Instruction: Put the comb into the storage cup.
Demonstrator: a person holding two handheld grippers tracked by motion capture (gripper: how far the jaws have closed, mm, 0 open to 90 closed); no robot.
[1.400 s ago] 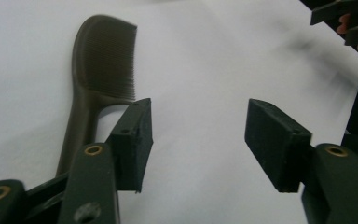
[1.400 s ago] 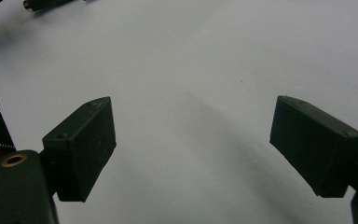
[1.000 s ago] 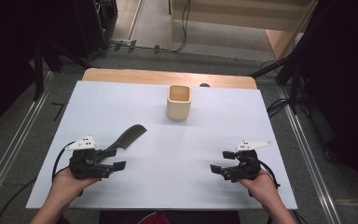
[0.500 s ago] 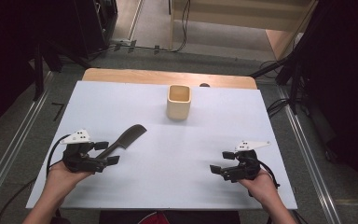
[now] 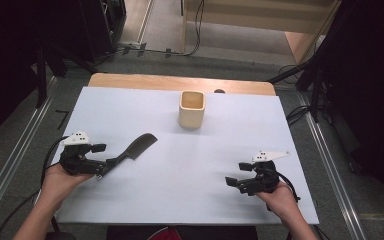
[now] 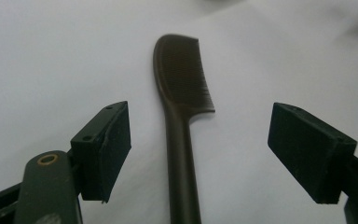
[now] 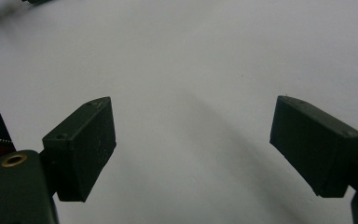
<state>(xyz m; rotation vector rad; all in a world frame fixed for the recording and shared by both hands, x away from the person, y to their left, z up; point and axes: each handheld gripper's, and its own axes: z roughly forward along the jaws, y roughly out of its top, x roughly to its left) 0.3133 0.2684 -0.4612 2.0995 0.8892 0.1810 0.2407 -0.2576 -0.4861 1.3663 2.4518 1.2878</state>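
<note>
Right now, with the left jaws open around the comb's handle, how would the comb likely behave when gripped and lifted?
The comb looks like thin, rigid plastic, so probably light and stiff. Its narrow, smooth handle may slip or pivot between the jaws. It lies flat on the sheet, so it is unlikely to roll.

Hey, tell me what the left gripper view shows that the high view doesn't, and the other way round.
Left gripper view alone: the fine teeth along one edge of the dark comb, and the handle lying between the left tongs' open jaws, touching neither pad.

High view alone: the tan square cup toward the far edge of the white sheet, the wooden table edge beyond it, the right tongs, and both forearms.

Shared: the comb, the left tongs and the white sheet beneath them.
</note>
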